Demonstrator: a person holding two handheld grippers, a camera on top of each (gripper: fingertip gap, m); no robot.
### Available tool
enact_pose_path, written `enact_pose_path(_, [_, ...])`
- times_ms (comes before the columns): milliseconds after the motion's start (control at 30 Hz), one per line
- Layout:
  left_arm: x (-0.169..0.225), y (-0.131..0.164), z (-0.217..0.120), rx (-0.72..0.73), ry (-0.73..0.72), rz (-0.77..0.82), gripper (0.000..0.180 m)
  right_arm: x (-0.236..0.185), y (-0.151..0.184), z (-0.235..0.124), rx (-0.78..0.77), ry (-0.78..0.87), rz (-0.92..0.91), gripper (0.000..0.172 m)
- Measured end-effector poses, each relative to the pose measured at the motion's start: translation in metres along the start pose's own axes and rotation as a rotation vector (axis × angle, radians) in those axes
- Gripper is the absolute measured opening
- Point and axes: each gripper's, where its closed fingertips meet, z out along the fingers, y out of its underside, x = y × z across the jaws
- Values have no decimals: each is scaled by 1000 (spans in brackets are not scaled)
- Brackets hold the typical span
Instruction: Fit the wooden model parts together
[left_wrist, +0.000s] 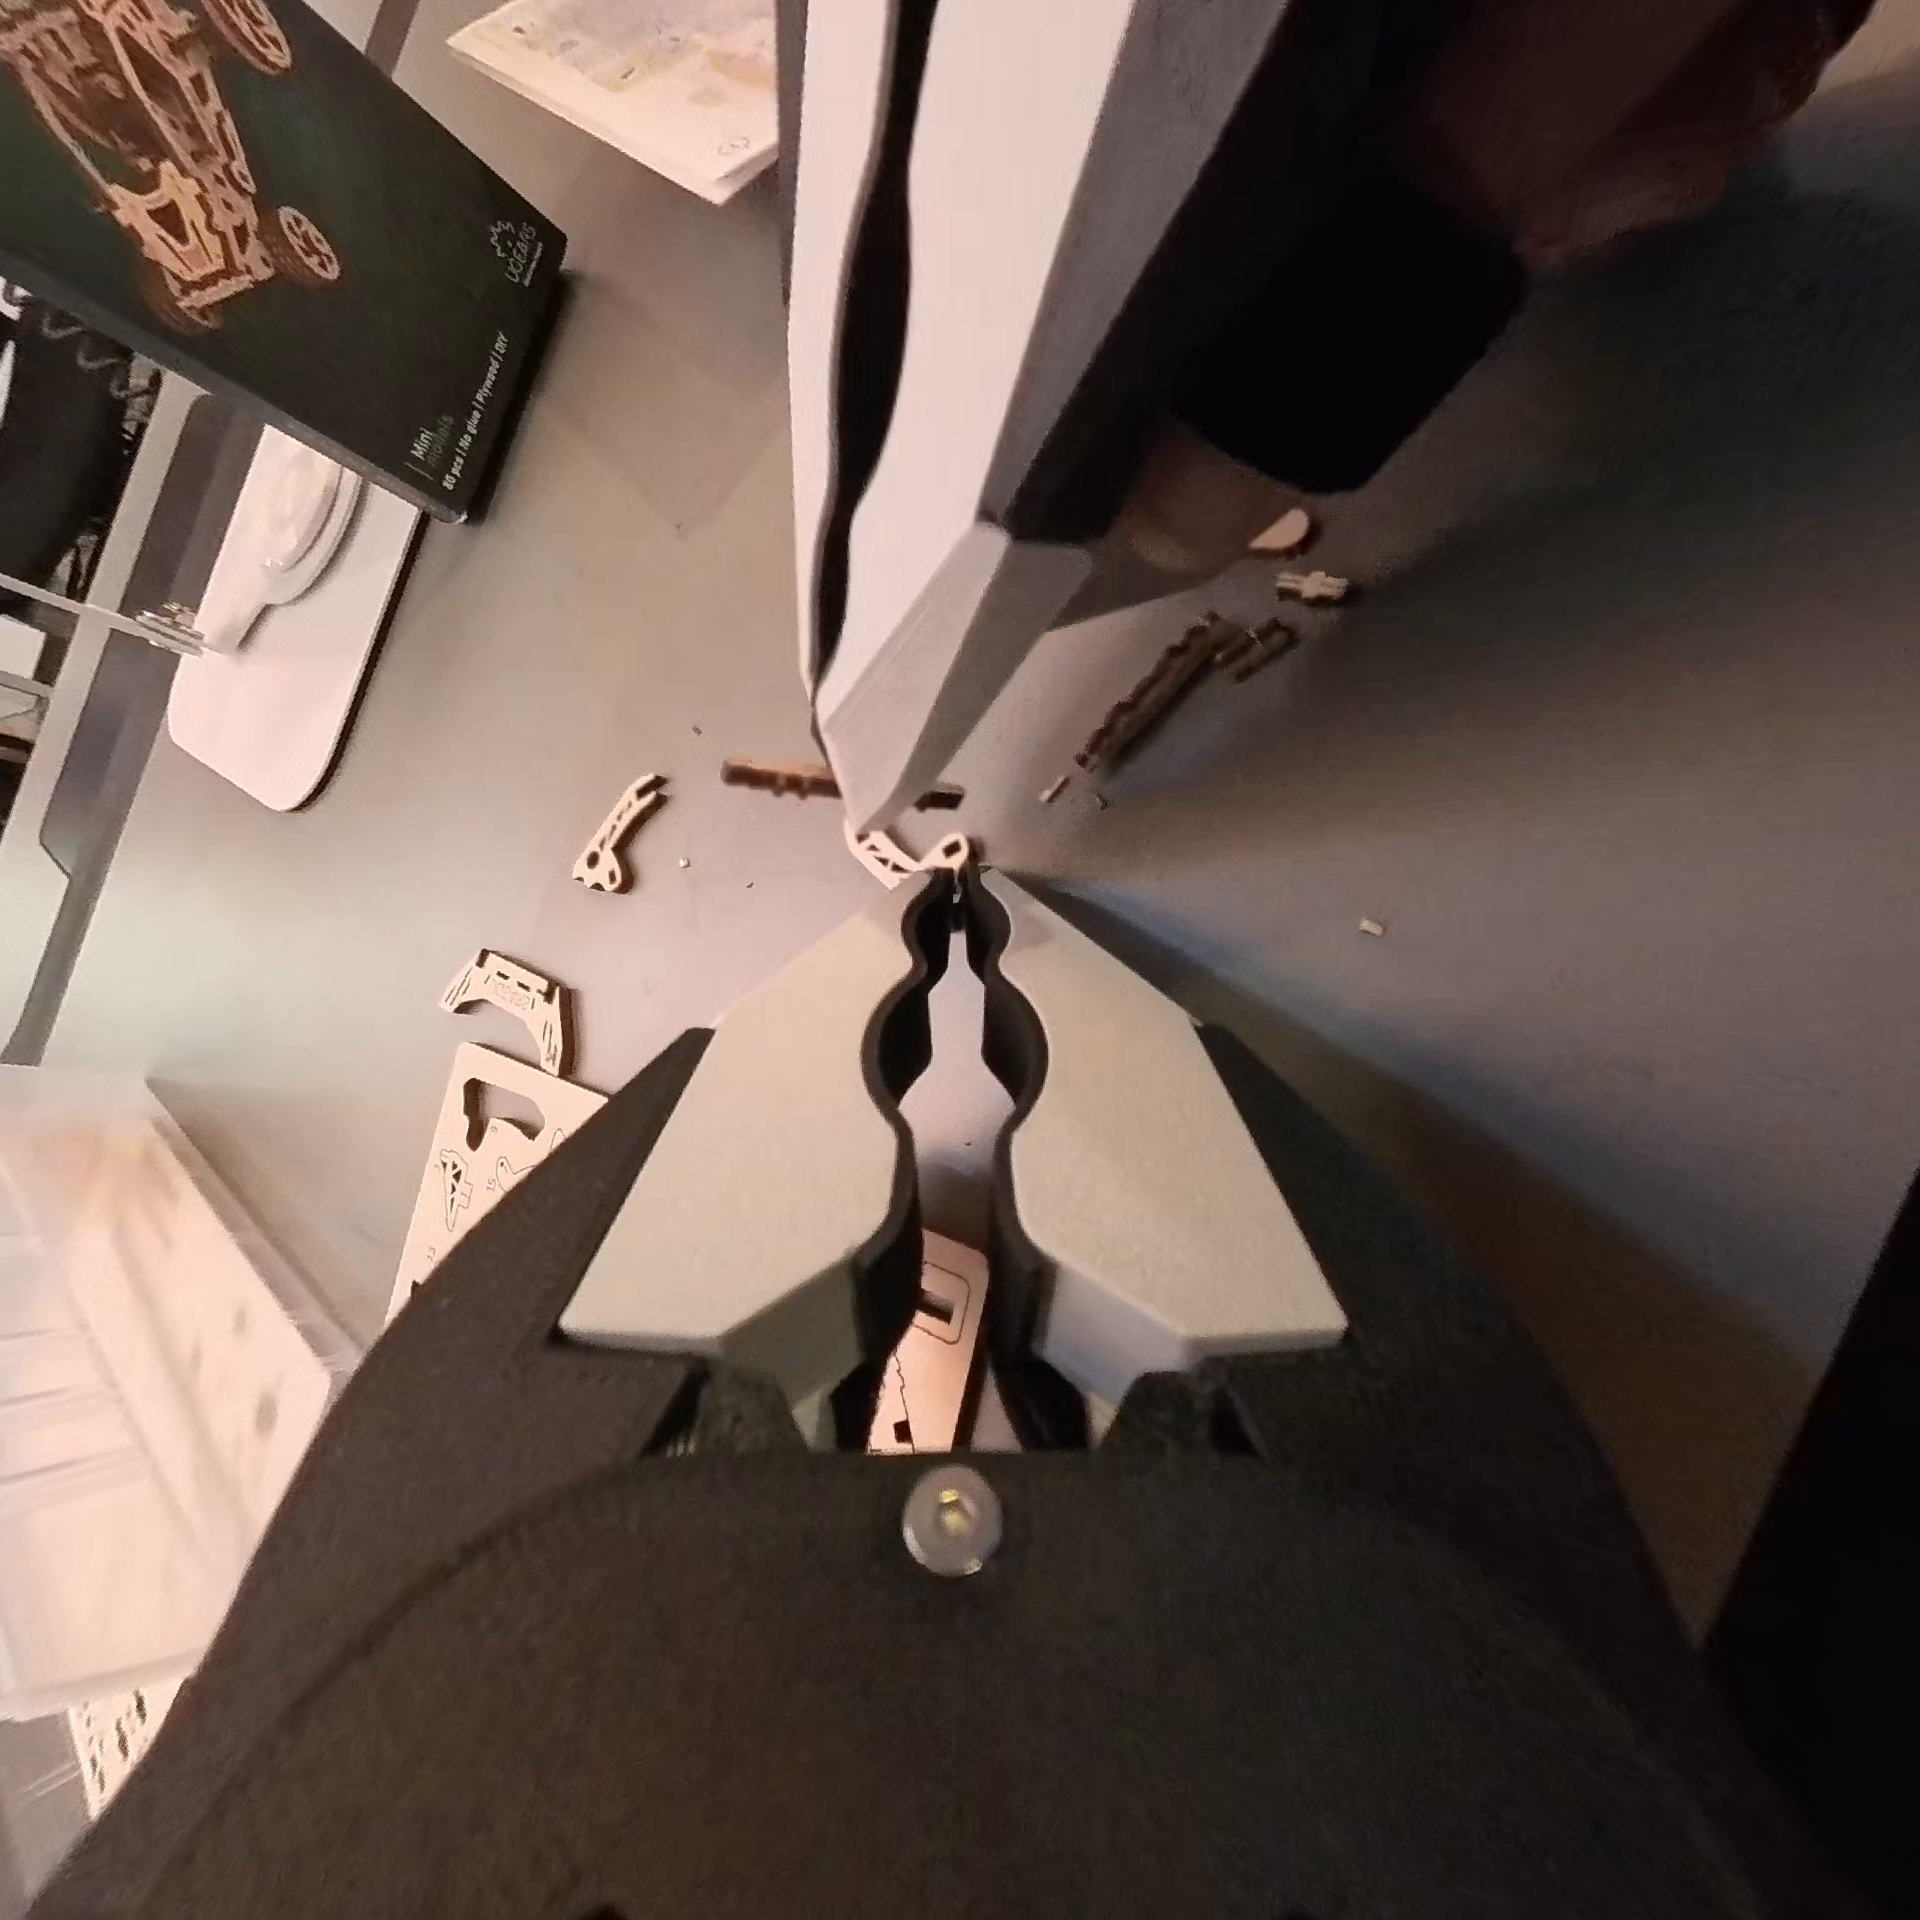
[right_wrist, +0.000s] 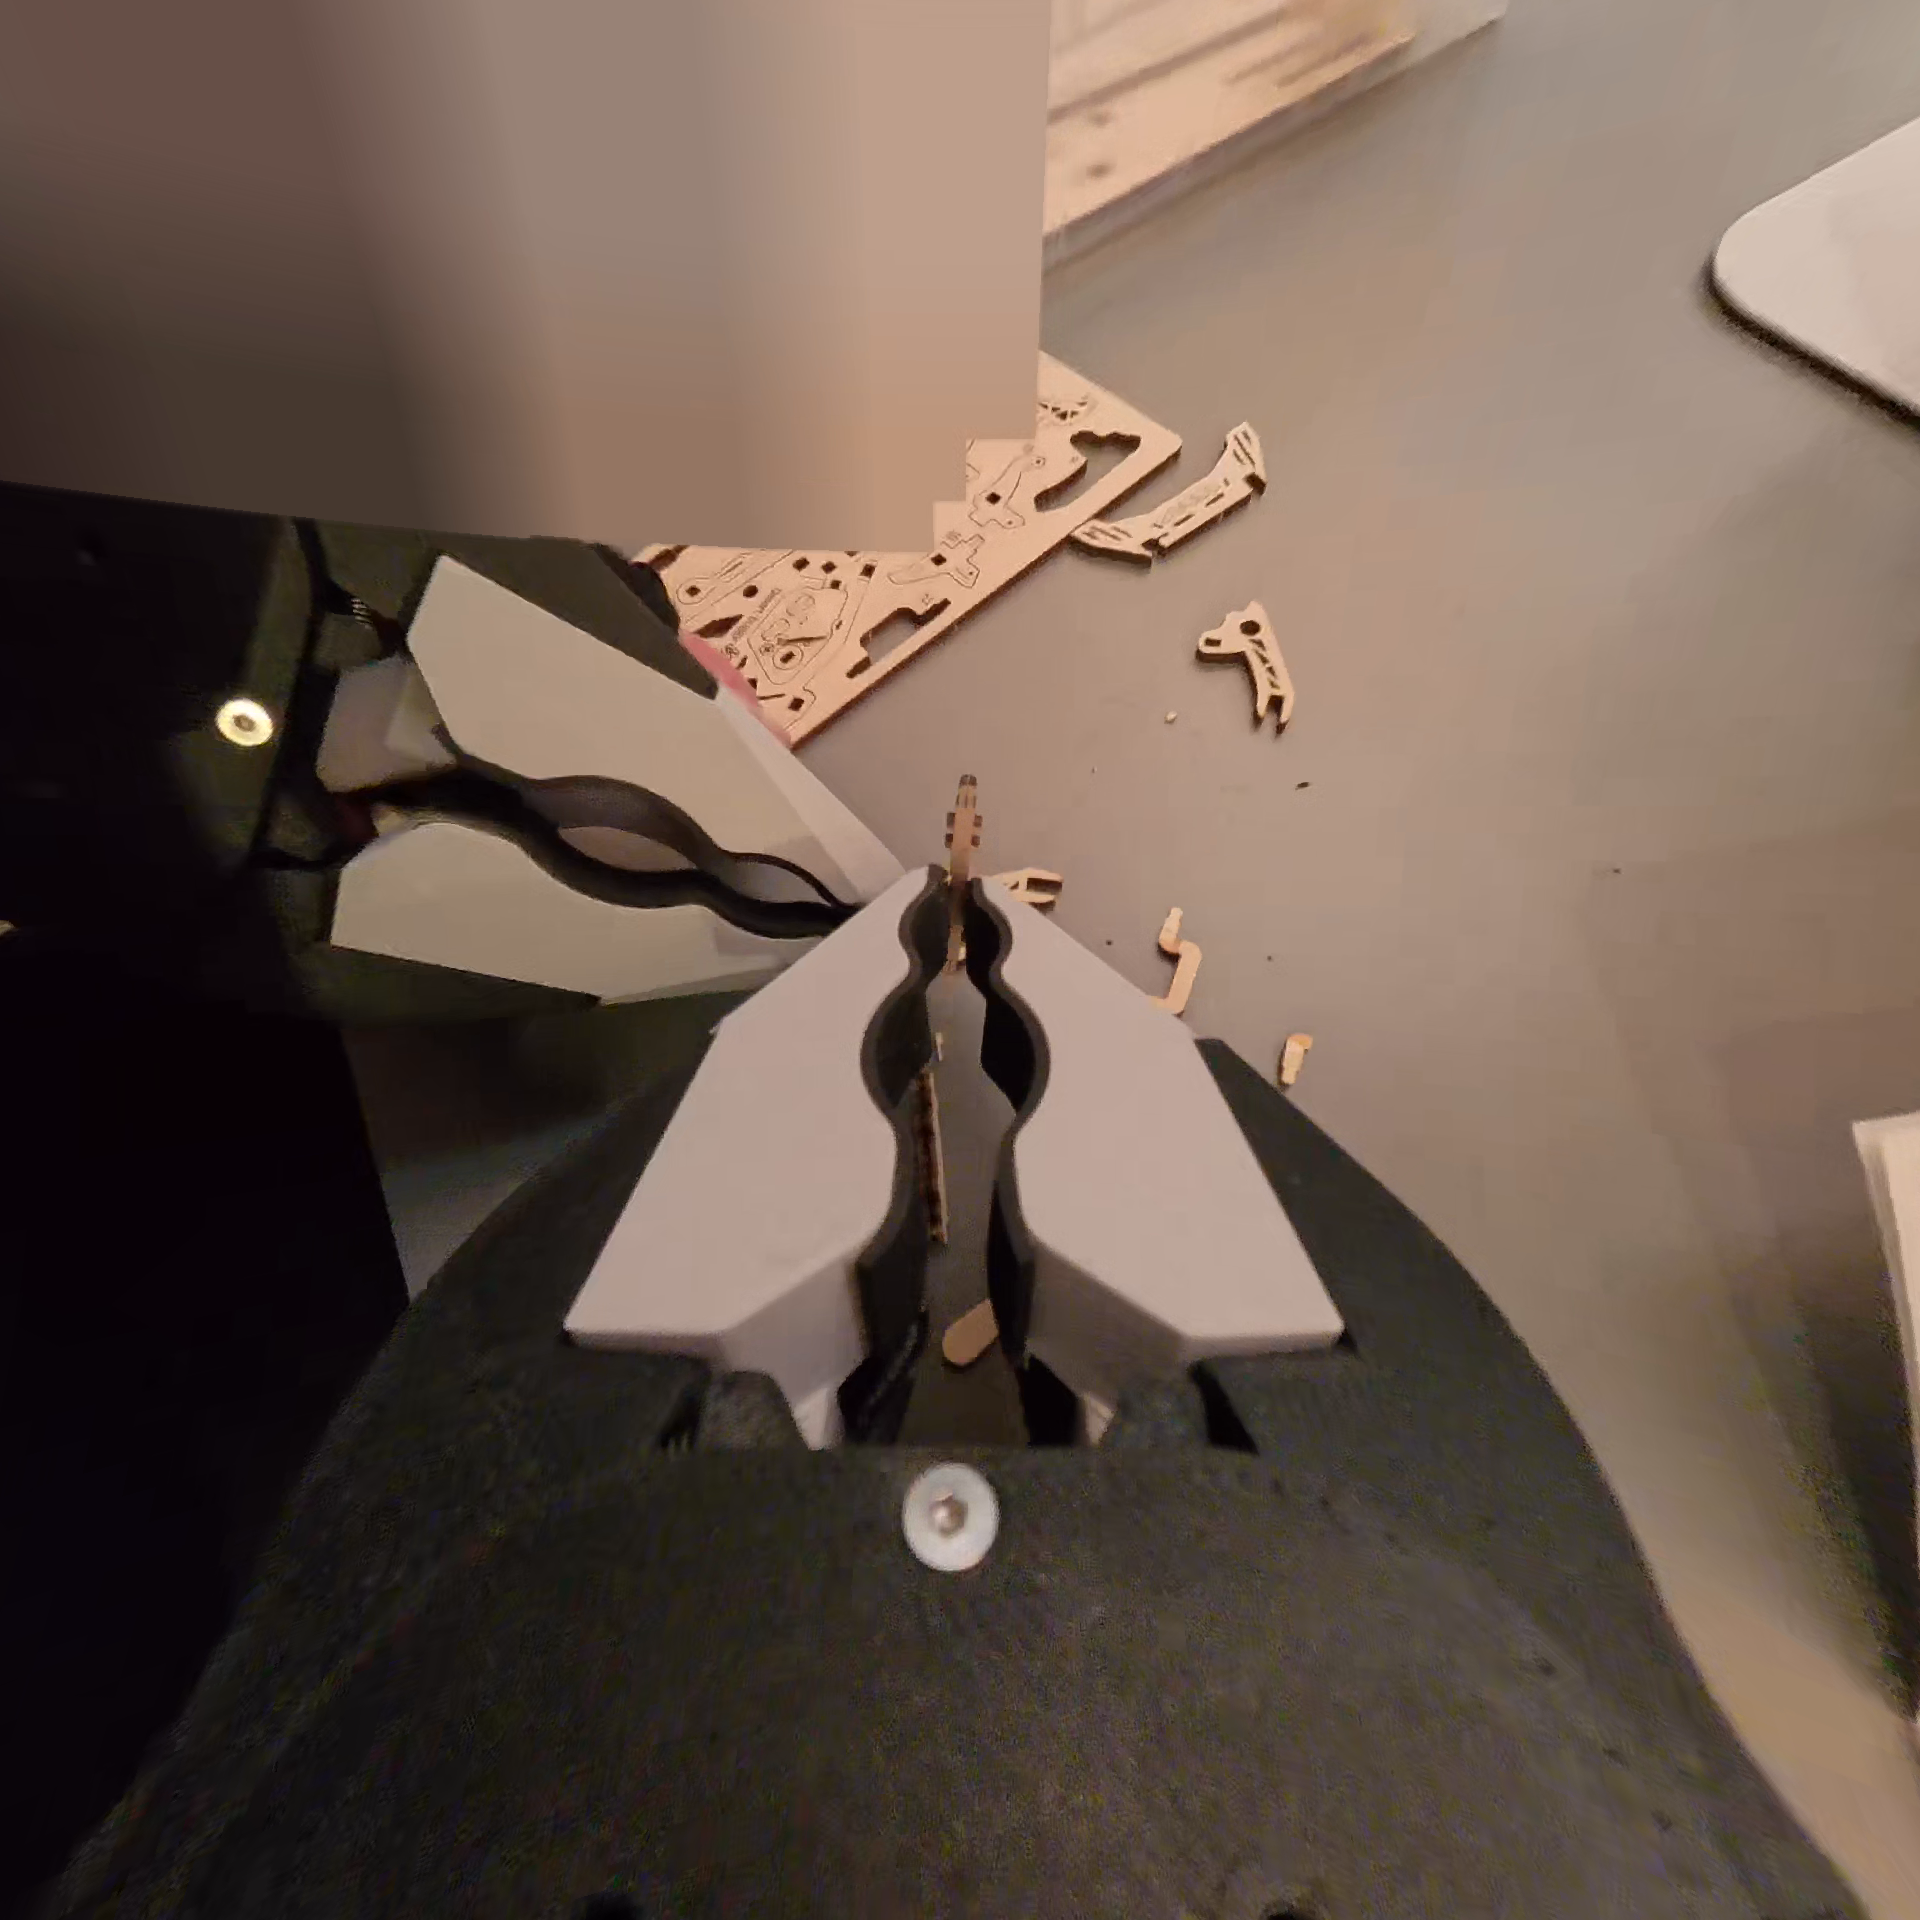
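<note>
In the left wrist view my left gripper is shut, its tips pinching one end of a small pale curved wooden part just above the grey table. My right gripper comes down from above and meets the other end of that part. In the right wrist view my right gripper is shut on a thin wooden part seen edge-on, which sticks up past its tips. The left gripper reaches in from the left there, its tips hidden behind my right finger.
Loose wooden parts lie on the table. A punched wooden sheet lies behind them. A black kit box, a white board and dark wooden strips lie farther off. The tips of both grippers are at nearly the same place.
</note>
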Motion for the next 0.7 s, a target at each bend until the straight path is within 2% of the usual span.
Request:
enact_pose_path(133, [0,0,0,3,5,-2,1,0,-8,2,48,-40,100,1])
enact_pose_path(233, [-7,0,-1,10,-25,-19,13,0,-19,-1,102,-96,212,1])
enact_pose_path(333, [-18,-8,-9,65,-52,-54,18,-2,-31,-6,162,-188,358,1])
enact_pose_path(400, [-30,-17,-16,134,-90,-97,18,-7,-38,-10,203,-246,434,1])
enact_pose_path(500, [-37,-27,-24,227,-54,-226,19,-12,-45,-15,258,-292,504,1])
enact_pose_path(633, [-37,-35,-31,297,13,-320,9,-10,-50,-23,328,-305,553,1])
enact_pose_path(700, [-36,-37,-32,302,15,-316,3,-10,-51,-24,340,-300,550,1])
